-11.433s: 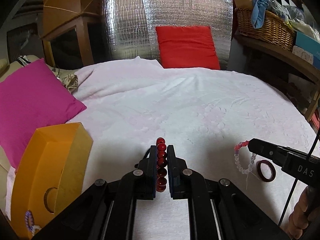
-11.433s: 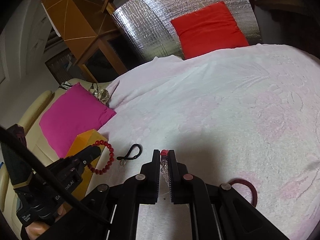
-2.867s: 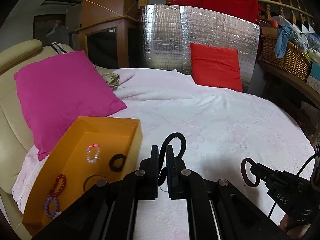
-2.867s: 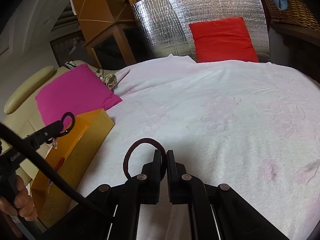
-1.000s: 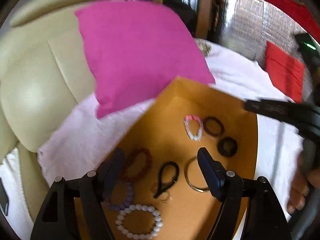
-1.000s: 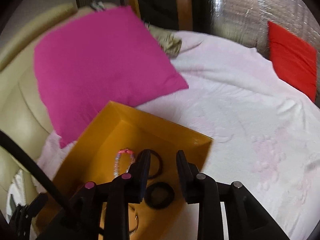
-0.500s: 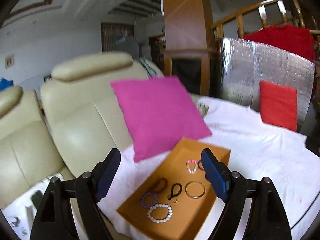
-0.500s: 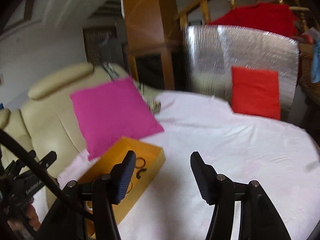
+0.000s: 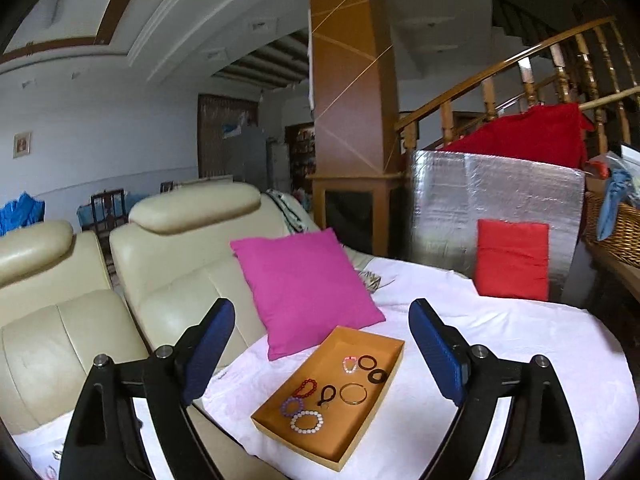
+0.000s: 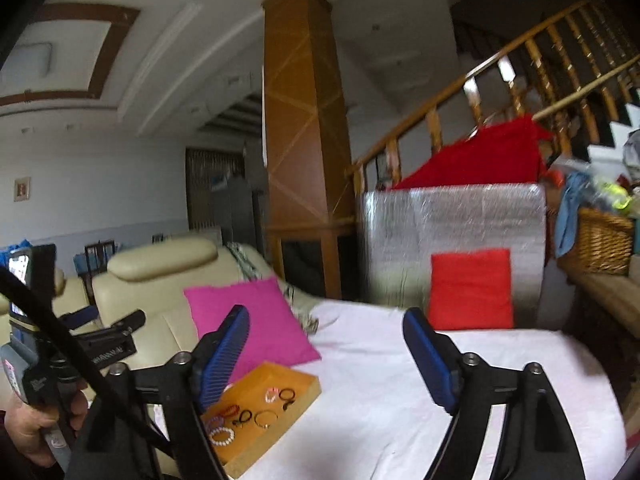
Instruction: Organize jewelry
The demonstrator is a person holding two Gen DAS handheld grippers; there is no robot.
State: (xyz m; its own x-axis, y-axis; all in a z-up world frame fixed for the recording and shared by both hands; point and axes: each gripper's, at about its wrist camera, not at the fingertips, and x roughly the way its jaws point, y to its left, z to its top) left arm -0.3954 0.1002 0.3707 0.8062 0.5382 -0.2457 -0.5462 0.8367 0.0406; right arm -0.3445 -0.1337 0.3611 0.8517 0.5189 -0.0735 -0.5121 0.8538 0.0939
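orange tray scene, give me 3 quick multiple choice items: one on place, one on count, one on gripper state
1. Where does the orange tray sit?
A. on the white cloth, beside the pink cushion
B. on the wicker basket
C. on the staircase

2. How many jewelry pieces lie in it?
A. three
B. eight
C. twelve

3. The left gripper is:
A. shut on a bracelet
B. open, holding nothing
C. out of view

Answers: 1 A, cloth under the tray; 2 B, left wrist view shows eight; 3 B, fingers spread wide, like the right gripper.

We see a shallow orange cardboard tray (image 9: 394,368) flat at the bed's left edge, holding eight pieces: beaded bracelets in white (image 9: 306,421), purple (image 9: 292,405), red (image 9: 305,387), pink-and-clear (image 9: 350,364); dark rings; a gold bangle (image 9: 353,393).
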